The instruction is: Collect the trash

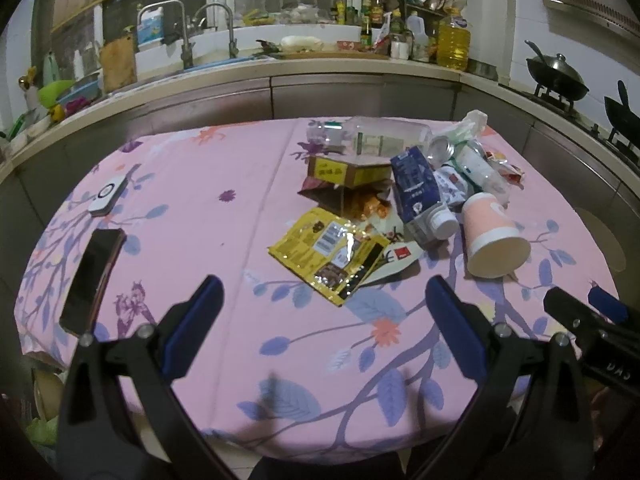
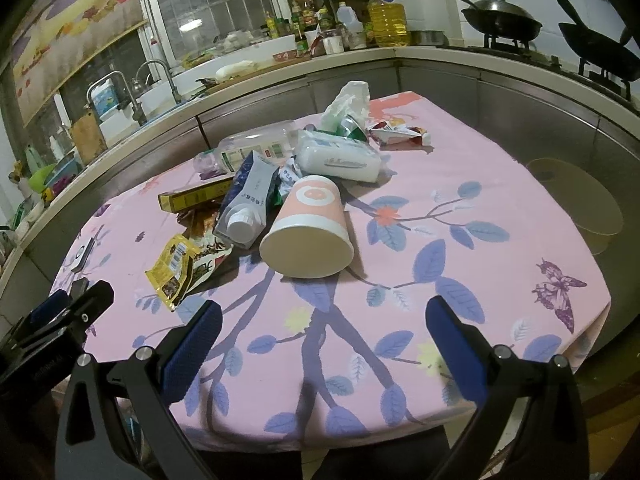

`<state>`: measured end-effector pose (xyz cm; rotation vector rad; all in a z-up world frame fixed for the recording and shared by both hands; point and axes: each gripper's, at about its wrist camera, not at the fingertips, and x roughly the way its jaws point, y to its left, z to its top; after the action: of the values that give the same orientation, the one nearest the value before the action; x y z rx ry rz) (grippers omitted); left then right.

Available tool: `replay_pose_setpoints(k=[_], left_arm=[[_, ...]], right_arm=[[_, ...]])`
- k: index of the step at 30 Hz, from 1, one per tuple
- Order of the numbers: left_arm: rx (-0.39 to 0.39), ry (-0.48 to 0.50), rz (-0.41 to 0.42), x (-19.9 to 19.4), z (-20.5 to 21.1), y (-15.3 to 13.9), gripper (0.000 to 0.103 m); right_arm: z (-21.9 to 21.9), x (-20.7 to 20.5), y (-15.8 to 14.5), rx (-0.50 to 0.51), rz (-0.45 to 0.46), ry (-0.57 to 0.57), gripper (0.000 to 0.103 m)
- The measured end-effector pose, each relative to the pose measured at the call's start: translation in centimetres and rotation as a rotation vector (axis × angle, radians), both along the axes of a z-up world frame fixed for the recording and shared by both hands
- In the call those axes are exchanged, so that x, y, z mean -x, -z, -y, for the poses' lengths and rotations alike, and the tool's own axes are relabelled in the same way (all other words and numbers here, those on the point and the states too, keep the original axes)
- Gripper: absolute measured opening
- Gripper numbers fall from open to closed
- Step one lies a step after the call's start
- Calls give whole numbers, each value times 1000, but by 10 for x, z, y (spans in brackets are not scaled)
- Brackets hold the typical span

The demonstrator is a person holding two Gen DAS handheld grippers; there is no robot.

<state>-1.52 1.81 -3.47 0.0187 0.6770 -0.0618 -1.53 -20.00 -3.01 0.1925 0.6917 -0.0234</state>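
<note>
A pile of trash lies on the pink flowered tablecloth. It holds a pink paper cup on its side, a yellow foil wrapper, a blue carton, a yellow box, a clear plastic bottle and a white plastic bag. My left gripper is open and empty, just short of the wrapper. My right gripper is open and empty, just short of the cup. The wrapper, the carton and a white packet show in the right wrist view.
A black phone and a white remote lie on the table's left side. A kitchen counter with a sink, bottles and woks runs behind the table. A round stool stands to the right.
</note>
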Motion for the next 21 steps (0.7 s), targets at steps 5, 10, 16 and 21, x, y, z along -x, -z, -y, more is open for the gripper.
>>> replay_pose_setpoints(k=[5, 10, 16, 21], left_arm=[[1, 2, 3, 0, 0, 0, 97], [-1, -1, 5, 0, -1, 0, 97], [-8, -11, -7, -1, -4, -1, 97], [-13, -12, -1, -1, -3, -2, 97]], right_arm=[[1, -1, 1, 0, -7, 3, 98], [2, -2, 2, 3, -17, 2, 98], [2, -2, 2, 7, -15, 5, 98], [4, 0, -2, -2, 9, -3, 98]])
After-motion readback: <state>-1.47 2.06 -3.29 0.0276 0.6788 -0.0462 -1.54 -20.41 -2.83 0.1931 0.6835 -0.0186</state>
